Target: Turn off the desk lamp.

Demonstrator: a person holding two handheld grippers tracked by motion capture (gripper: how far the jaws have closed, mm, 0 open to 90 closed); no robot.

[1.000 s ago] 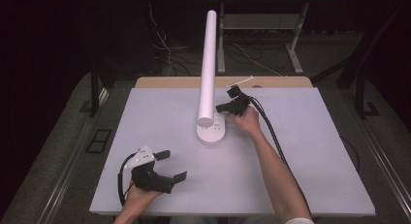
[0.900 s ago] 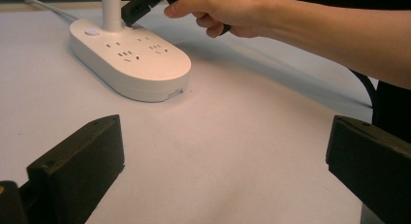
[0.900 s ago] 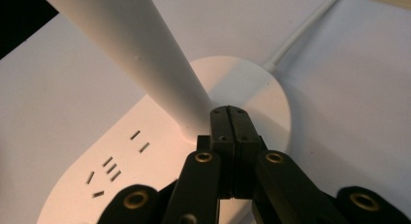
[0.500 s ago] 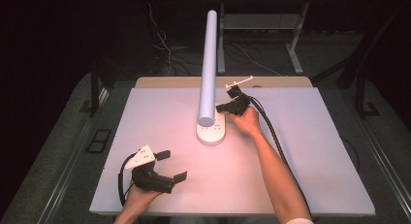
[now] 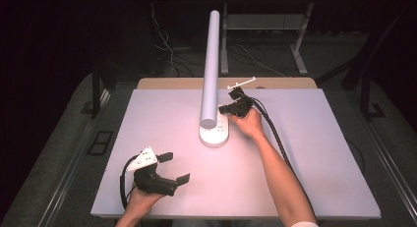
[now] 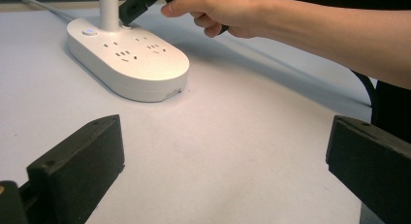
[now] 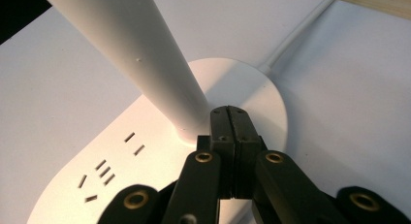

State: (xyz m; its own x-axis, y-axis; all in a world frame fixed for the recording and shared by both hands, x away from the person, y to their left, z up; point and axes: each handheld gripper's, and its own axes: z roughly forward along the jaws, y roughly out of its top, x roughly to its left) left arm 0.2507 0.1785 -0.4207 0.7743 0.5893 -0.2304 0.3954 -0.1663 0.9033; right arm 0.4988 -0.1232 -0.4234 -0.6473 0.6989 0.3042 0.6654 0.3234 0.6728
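Lamp post [image 7: 121, 44] — top cut off

Place: I think I am in a lab or test room | white table [image 5: 314, 187] on a wood bench | dark room all around | loose wires [image 5: 172, 55] on the grey floor | metal desk legs [image 5: 300, 55] behind

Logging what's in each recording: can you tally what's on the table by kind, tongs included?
White lamp with a socket base: 1
White power cord from that base: 1
Black tongs: 2, left and right
Total: 4
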